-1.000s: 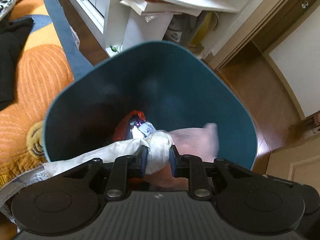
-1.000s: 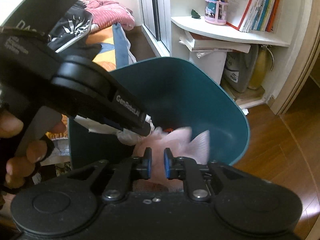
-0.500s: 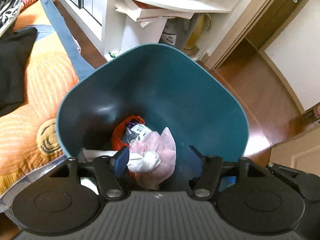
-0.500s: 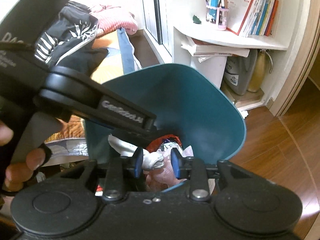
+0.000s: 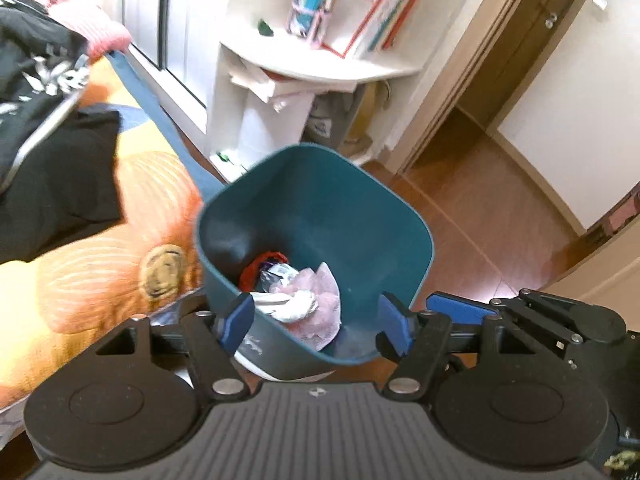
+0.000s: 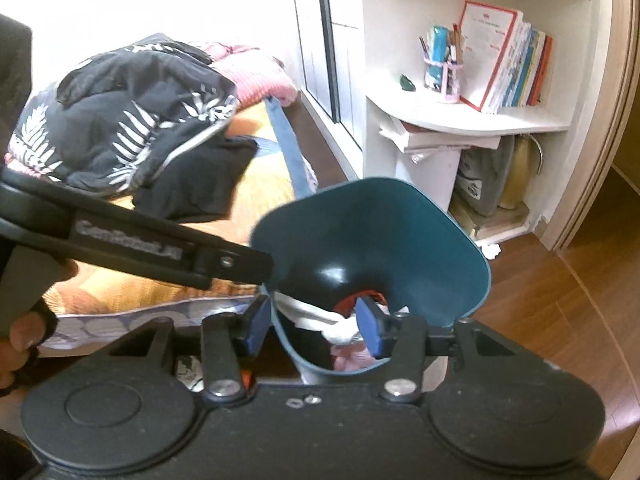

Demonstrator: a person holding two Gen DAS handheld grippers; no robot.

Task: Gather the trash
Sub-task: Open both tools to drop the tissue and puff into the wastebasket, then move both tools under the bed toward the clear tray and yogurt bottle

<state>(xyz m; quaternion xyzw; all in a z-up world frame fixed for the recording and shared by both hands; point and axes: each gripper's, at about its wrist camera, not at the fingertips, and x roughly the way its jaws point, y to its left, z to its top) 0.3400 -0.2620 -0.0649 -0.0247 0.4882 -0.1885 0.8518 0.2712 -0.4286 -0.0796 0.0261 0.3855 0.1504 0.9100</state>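
- A teal waste bin (image 5: 320, 216) is seen standing on the wooden floor (image 5: 480, 216), just beside the bed with its orange bedspread (image 5: 100, 264) on the left.
- The trash is found at the bottom of the bin: a crumpled white tissue (image 5: 298, 303) lies on a pink plastic bag (image 5: 326, 312), with a red wrapper (image 5: 256, 268) and a shiny foil packet (image 5: 276, 274) just behind — all touching.
- The left hand-held gripper (image 5: 316, 322) is held above the near rim of the bin, its blue-padded jaws spread wide and nothing gripped between them.
- The right hand-held gripper (image 6: 314, 326) is likewise spread wide and empty; in its view the near rim of the bin (image 6: 400, 240) passes between the jaws.
- In the right wrist view the left gripper's black arm (image 6: 132, 240) is seen reaching in from the left, its tip at the bin's left rim.
- Dark leaf-print clothing (image 6: 132, 120) and a pink knit item (image 6: 248, 76) are piled on the far part of the bed.
- A white corner shelf (image 6: 460, 120) is seen beyond the bin, carrying upright books (image 6: 508, 64) and a pen holder (image 6: 442, 68) — loose papers (image 6: 432, 140) are stacked beneath.
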